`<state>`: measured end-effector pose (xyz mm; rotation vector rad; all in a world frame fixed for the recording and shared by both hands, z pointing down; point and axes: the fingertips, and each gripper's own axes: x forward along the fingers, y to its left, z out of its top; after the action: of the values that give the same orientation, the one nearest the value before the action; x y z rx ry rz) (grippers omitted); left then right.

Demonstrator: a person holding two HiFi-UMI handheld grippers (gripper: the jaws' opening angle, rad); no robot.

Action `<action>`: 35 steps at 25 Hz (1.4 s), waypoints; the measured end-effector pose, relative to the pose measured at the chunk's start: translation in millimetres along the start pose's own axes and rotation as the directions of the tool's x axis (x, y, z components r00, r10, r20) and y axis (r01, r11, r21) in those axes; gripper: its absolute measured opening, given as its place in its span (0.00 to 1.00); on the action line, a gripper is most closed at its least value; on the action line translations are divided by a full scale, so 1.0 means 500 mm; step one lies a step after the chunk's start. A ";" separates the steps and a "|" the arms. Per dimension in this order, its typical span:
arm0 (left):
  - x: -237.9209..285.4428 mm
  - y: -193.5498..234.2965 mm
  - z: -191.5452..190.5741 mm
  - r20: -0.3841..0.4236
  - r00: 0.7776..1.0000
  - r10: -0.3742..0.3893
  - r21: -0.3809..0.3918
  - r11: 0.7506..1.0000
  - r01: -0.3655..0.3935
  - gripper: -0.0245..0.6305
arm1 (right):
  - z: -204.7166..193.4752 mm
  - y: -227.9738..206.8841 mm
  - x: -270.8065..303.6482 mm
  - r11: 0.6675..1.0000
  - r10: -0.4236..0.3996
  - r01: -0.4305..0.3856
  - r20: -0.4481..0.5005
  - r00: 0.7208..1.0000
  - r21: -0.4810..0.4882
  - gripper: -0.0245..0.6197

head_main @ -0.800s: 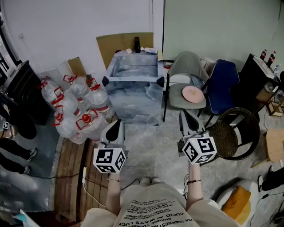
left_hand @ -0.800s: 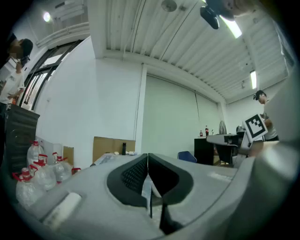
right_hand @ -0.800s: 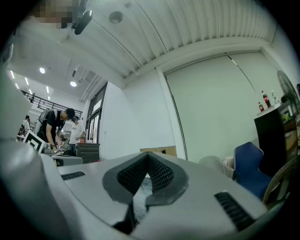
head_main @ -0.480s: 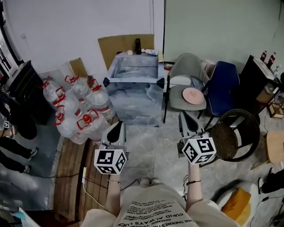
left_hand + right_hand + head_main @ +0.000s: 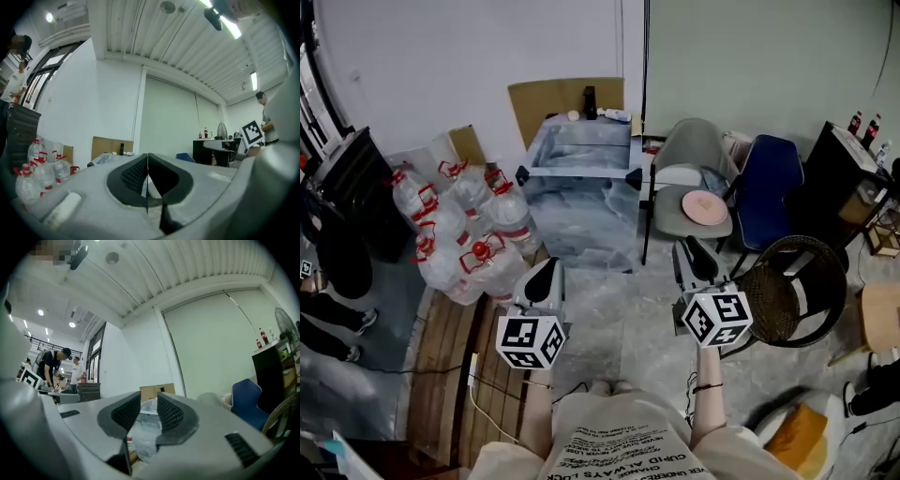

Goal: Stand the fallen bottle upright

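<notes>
A table draped in marbled grey cloth (image 5: 581,178) stands ahead of me. At its far edge a small white bottle (image 5: 615,114) lies on its side, next to an upright dark bottle (image 5: 590,97) and a small round thing (image 5: 573,115). My left gripper (image 5: 546,272) is held level well short of the table, its pads (image 5: 140,171) touching, nothing in them. My right gripper (image 5: 689,251) is level too, its pads (image 5: 169,412) a narrow gap apart with nothing between; the draped table (image 5: 144,432) shows through the gap. The dark bottle (image 5: 122,149) shows far off in the left gripper view.
Several large water jugs (image 5: 459,230) are piled left of the table, by a wooden pallet (image 5: 450,375). To the right are a grey chair with a pink plate (image 5: 707,201), a blue chair (image 5: 773,183), a round wicker basket (image 5: 792,281) and a black cabinet (image 5: 848,164). Cardboard (image 5: 553,98) leans on the wall.
The head view has shifted slightly; both grippers stay in the same places, well short of the table.
</notes>
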<state>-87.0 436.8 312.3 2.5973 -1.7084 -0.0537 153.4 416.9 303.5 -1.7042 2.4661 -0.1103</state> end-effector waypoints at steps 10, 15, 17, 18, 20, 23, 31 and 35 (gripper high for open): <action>-0.002 -0.005 0.004 0.010 1.000 0.017 0.011 1.000 -0.017 0.07 | -0.004 -0.034 0.010 0.999 -0.043 0.043 0.002 0.999 -0.012 0.55; 0.018 0.003 -0.005 0.001 1.000 0.015 0.003 1.000 -0.015 0.07 | -0.014 -0.033 0.032 0.999 -0.035 0.034 -0.014 0.999 -0.020 0.58; 0.031 0.010 -0.014 -0.007 1.000 0.014 -0.003 1.000 -0.014 0.07 | -0.021 -0.035 0.047 0.999 -0.028 0.027 -0.021 0.999 -0.019 0.58; 0.037 0.015 -0.018 -0.011 1.000 0.015 -0.006 1.000 -0.015 0.07 | -0.024 -0.036 0.056 1.000 -0.024 0.023 -0.024 0.999 -0.017 0.58; 0.054 0.027 -0.026 -0.015 1.000 0.018 -0.014 1.000 -0.018 0.07 | -0.028 -0.039 0.079 1.000 -0.017 0.016 -0.026 1.000 -0.010 0.57; 0.091 0.060 -0.040 -0.022 0.999 0.025 -0.035 0.999 -0.026 0.07 | -0.031 -0.041 0.127 1.000 -0.002 0.001 -0.020 1.000 -0.016 0.57; 0.253 0.170 -0.044 -0.026 1.000 0.016 -0.055 0.998 -0.017 0.07 | -0.049 -0.085 0.306 1.000 -0.023 0.022 -0.030 0.999 -0.021 0.57; 0.347 0.214 -0.038 -0.030 0.999 -0.011 -0.061 0.998 0.010 0.07 | -0.052 -0.106 0.395 0.999 -0.035 0.035 -0.037 0.999 -0.012 0.57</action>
<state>-115.5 235.4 334.0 2.5504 -1.6565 -0.0661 129.5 213.2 321.9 -1.7664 2.4684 -0.1334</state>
